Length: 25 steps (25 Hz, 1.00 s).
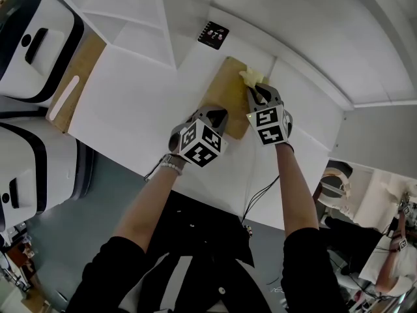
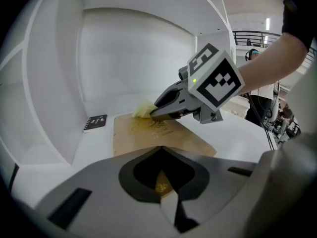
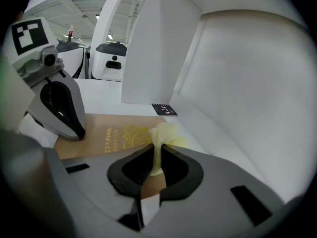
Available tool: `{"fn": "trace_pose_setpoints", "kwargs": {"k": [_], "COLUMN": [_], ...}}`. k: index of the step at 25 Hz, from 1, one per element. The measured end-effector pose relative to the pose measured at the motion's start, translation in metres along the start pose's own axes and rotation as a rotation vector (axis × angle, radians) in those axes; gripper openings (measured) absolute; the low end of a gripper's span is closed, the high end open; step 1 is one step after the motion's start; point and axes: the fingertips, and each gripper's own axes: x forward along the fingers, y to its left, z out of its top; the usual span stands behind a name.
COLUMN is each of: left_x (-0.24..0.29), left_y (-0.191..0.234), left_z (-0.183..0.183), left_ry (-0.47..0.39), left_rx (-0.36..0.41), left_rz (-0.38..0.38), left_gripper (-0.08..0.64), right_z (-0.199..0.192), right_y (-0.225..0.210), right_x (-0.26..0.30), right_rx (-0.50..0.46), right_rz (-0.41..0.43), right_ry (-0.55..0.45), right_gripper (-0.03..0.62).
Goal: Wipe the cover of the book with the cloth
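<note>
A tan book (image 1: 227,83) with gold lettering lies flat on the white table (image 1: 130,109), inside a white alcove. A crumpled yellow cloth (image 1: 251,77) rests on its far right corner. My right gripper (image 1: 255,92) is shut on the cloth (image 3: 162,135), which sticks up between its jaws over the book (image 3: 111,138). My left gripper (image 1: 218,118) is shut with nothing in it, its tips down on the near end of the book (image 2: 148,133). In the left gripper view the right gripper (image 2: 156,112) holds the cloth (image 2: 142,108) against the cover.
A small black spiral notebook (image 1: 214,34) lies beyond the book near the back wall. White partition walls (image 1: 166,18) enclose the alcove at left, back and right. White machines (image 1: 32,38) stand at the far left beside a wooden panel (image 1: 71,96). A cable (image 1: 260,194) hangs off the table's front edge.
</note>
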Motion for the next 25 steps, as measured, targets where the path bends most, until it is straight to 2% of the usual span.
{"fn": "trace_pose_setpoints", "kwargs": {"k": [9, 21, 25], "left_x": [-0.029, -0.035, -0.034], "left_y": [0.028, 0.035, 0.035], "left_z": [-0.016, -0.027, -0.027], "left_ry": [-0.003, 0.006, 0.007], "left_rx": [-0.103, -0.139, -0.143], "left_rz": [0.066, 0.078, 0.071], "left_gripper": [0.0, 0.0, 0.0], "right_z": [0.006, 0.01, 0.008], "right_y": [0.039, 0.098, 0.118], "right_x": [-0.014, -0.041, -0.052], "right_rx": [-0.041, -0.133, -0.148], "right_rz": [0.071, 0.183, 0.26], "right_ry": [-0.025, -0.066, -0.078], "right_gripper": [0.037, 0.037, 0.037]}}
